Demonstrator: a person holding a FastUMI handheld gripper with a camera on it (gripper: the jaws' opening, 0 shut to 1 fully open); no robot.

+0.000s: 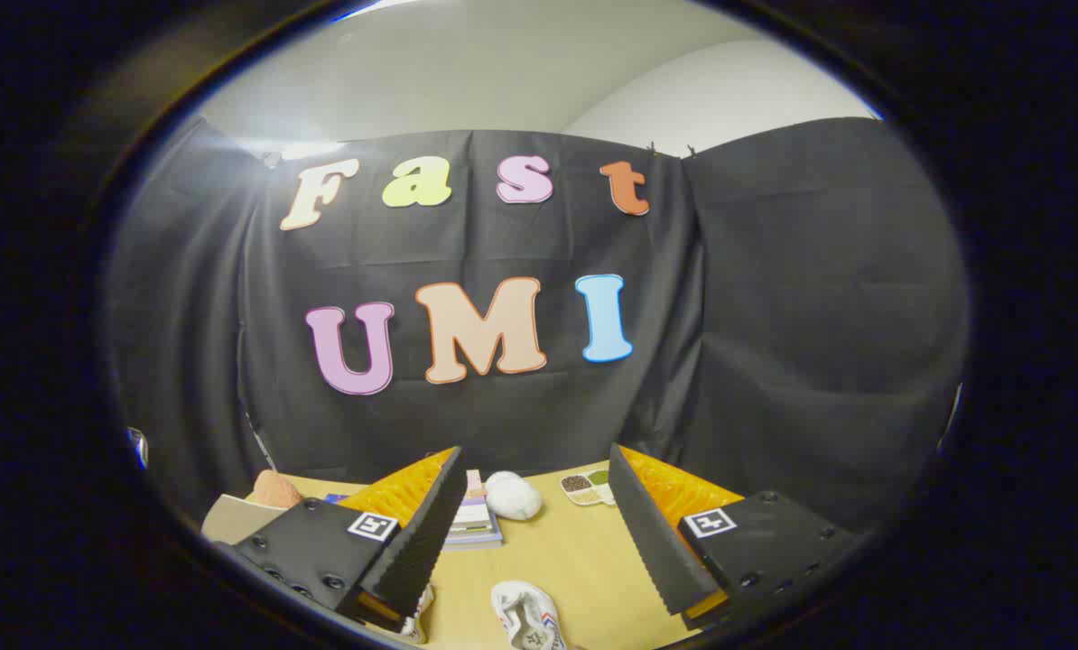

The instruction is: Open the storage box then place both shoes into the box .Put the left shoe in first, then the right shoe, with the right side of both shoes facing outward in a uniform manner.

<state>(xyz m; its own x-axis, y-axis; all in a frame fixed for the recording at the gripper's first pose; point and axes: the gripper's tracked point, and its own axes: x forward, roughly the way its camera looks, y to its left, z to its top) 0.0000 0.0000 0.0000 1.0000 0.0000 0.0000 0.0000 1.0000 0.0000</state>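
My gripper (539, 474) is held high above the wooden table (584, 560), its two fingers spread wide apart with nothing between them. A white shoe (527, 616) with coloured side stripes lies on the table below and between the fingers, toe pointing toward me. A sliver of a second white shoe (422, 607) peeks out under the left finger; most of it is hidden. The storage box cannot be made out from here.
Beyond the fingers, near the table's back edge, lie a stack of books (474, 524), a white plush-like lump (513, 496), a small divided dish of grains (588, 488) and a brownish rounded object (276, 488). A light grey flat item (232, 519) lies by the left finger.
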